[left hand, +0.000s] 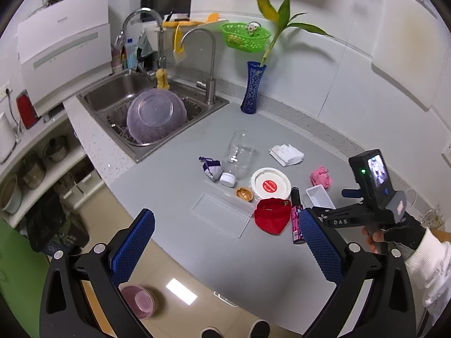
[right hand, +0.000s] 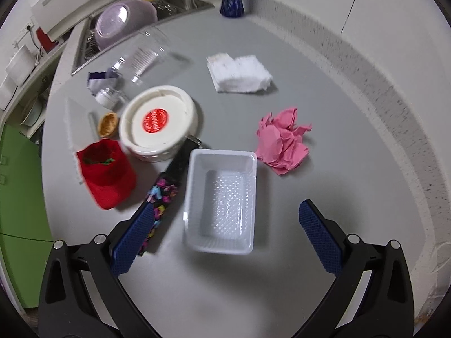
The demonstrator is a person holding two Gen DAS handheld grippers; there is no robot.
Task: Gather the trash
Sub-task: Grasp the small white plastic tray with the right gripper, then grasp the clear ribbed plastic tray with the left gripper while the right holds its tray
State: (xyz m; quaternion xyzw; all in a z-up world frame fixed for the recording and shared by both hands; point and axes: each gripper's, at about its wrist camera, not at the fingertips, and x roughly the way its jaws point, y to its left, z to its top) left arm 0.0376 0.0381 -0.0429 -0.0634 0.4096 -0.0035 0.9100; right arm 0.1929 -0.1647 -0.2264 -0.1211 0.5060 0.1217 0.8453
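Both the left gripper (left hand: 227, 236) and right gripper (right hand: 227, 235) hover wide open and empty over the counter (right hand: 324, 90), the pickup seemingly unstarted; crumpled pink paper (right hand: 283, 140) at the right gripper's one o'clock looks nearest, needing a descent.

Open grey countertop (right hand: 324, 90) right of the white plastic tray (right hand: 222, 200), broken only by the crumpled pink paper (right hand: 282, 143) and the white tissue (right hand: 239, 73) farther back. Crowded left of the tray: patterned black tube (right hand: 169, 186) touching its side, red cap (right hand: 105, 171), round white lid (right hand: 157, 122), tipped clear bottle (right hand: 143, 56). Bare counter along the near edge.
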